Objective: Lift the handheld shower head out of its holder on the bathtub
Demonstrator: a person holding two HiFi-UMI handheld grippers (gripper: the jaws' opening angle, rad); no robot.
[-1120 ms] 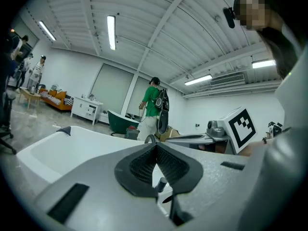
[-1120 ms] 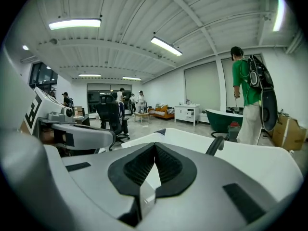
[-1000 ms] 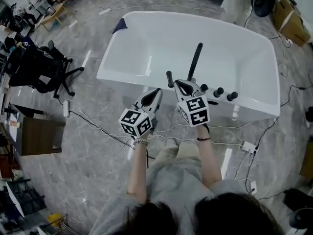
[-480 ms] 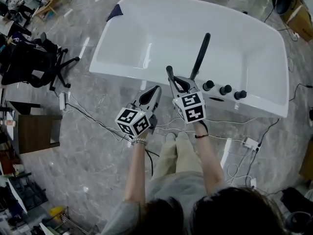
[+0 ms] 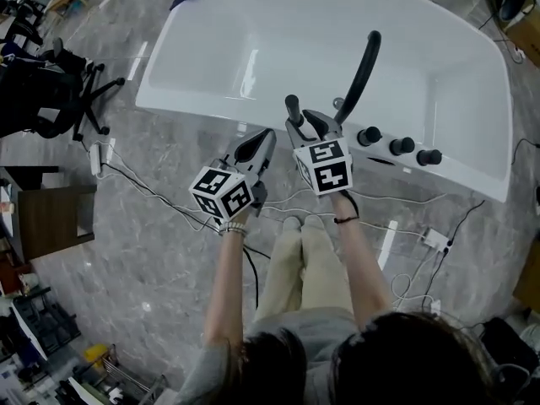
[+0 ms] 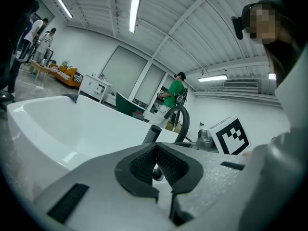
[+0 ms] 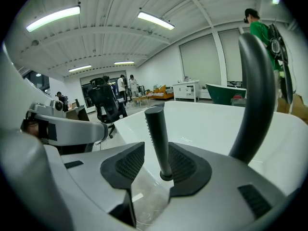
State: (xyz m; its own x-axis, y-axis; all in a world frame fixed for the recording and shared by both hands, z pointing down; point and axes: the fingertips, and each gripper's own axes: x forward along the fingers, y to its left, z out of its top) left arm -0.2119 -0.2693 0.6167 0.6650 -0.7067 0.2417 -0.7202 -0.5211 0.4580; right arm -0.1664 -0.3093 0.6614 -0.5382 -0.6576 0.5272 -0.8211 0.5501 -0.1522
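— Right gripper (image 7: pixel 153 165): jaws opening, pads apart. The shower head (image 7: pixel 158 134) stands between them, nearer the right-hand pad. No squeeze on it that I can see.
— Left gripper?
— Left gripper (image 6: pixel 155 160): pads together at the tips, nothing between them. In the head view it sits beside the right one, just short of the tub's near rim.
— OK, scene, big stuff first.
— Grey marble floor (image 5: pixel 126 251) with cables (image 5: pixel 152 197) across it. The white tub (image 5: pixel 278 24) fills the top of the head view. A black office chair (image 5: pixel 51 91) is off its left end.
— Fittings?
— All on the near rim, right of middle. A curved black spout (image 5: pixel 363 70) arches up over the basin. The shower head is a slim dark stick just left of the spout.
— Lifted or not?
— Not lifted. It stands upright on the rim, and the right gripper view shows a dark collar round its foot. Can't see deeper into the holder than that.
— Anything smaller?
— Three black knobs (image 5: pixel 402 146) in a row right of the spout, apart from both grippers.
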